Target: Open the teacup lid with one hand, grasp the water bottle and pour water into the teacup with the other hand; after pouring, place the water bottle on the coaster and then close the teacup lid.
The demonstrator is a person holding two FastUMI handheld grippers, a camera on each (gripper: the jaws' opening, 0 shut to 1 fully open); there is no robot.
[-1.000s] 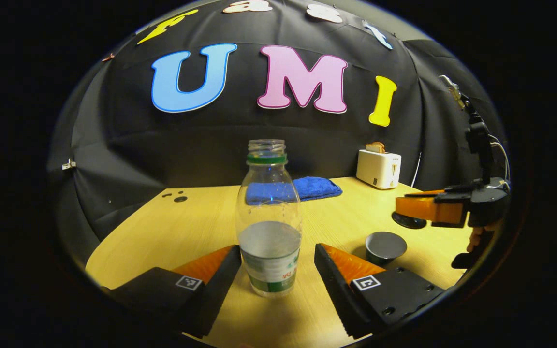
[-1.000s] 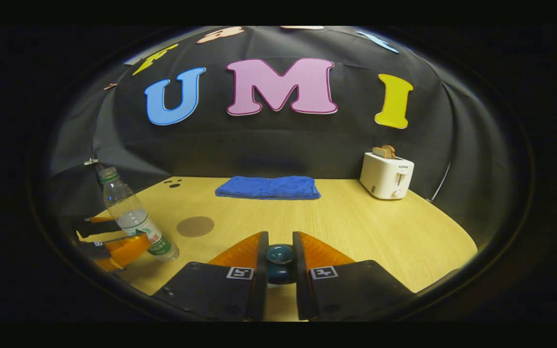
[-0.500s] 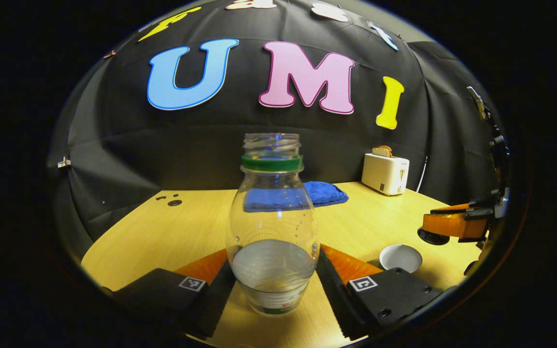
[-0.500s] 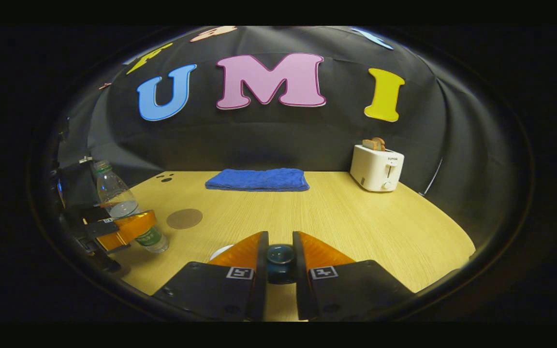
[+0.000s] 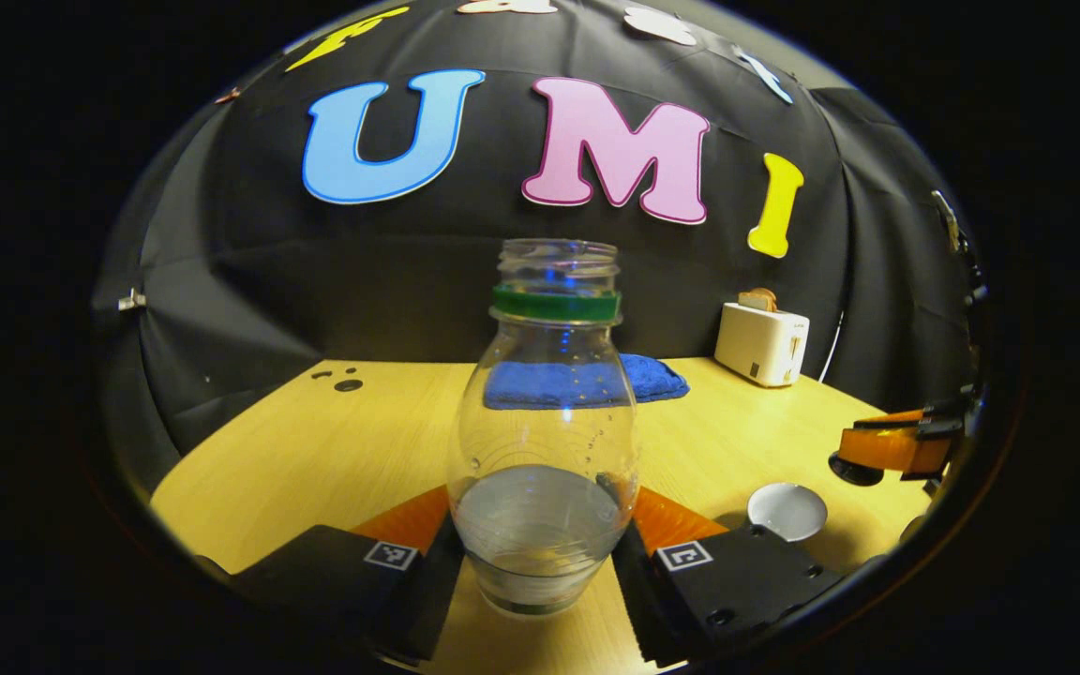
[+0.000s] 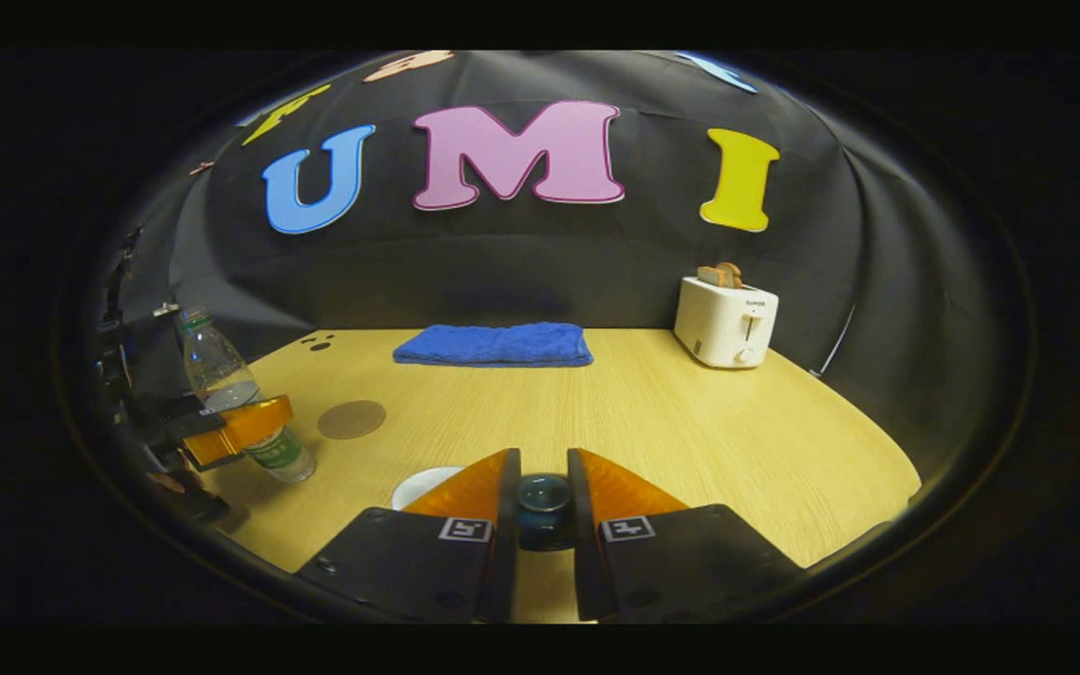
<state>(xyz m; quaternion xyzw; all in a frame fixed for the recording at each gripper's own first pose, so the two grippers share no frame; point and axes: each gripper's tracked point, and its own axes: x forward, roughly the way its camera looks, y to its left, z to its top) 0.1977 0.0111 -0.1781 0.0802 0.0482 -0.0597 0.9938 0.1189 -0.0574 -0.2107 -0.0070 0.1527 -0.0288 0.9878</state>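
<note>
Item, my left gripper (image 5: pixel 540 562): jaws pressed on either side of the water bottle (image 5: pixel 545 441), low on its body near the water line; bottle upright, uncapped, green ring at the neck, roughly a third full, base on or just above the bench (image 5: pixel 315 450), which I could not tell. Item, my right gripper (image 6: pixel 543 525): jaws pinching the dark knob of the teacup lid (image 6: pixel 543 502), lid held clear of the cup; in the left gripper view the same gripper (image 5: pixel 892 448) stood at the far right with the lid (image 5: pixel 854 469) hanging under its fingers. Item, teacup (image 5: pixel 787 511): open, pale inside, on the bench just right of my left fingers and below-left of the raised lid; in the right gripper view its rim (image 6: pixel 423 486) peeped out beside my left-hand finger. Item, coaster (image 6: pixel 352 419): round, brown, flat on the bench, bare, near the bottle (image 6: pixel 221 394) but apart from it. Item, blue cloth (image 6: pixel 493 344): folded, at the back edge of the bench. Item, white toaster (image 6: pixel 726 321): back right, bread standing in its slots
</note>
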